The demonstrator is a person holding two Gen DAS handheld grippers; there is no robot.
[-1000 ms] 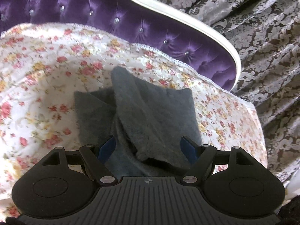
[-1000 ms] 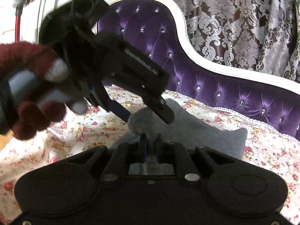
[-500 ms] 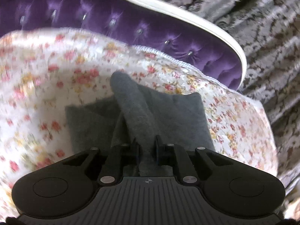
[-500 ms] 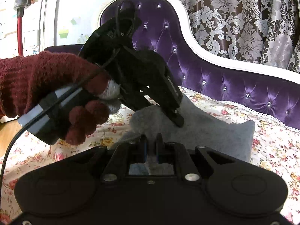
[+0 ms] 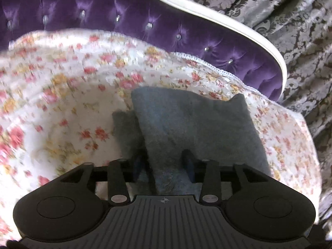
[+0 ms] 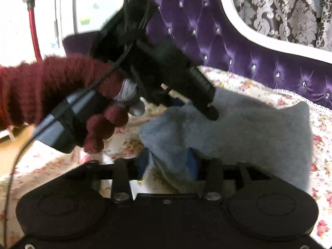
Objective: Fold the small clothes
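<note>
While both tongs (image 5: 164, 164) (image 6: 168, 164) open around the grey cloth (image 5: 193, 124), a purple sofa (image 5: 145, 20) backs it.

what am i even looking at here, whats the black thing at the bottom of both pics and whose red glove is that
No robot here: a person holds a pair of hand-held tongs in each hand, each with a camera looking forward along its fingers. The black shape along the bottom of each picture is the tongs' own body.

One picture is from the left tongs, the other from the right tongs. The right view also shows the left tongs from outside, held by a hand in a dark red knitted glove.

A grey folded garment lies on a flowery cover over a purple tufted sofa. Both tongs are opening, with the garment's near edge between their fingers, so neither grips it now.
</note>
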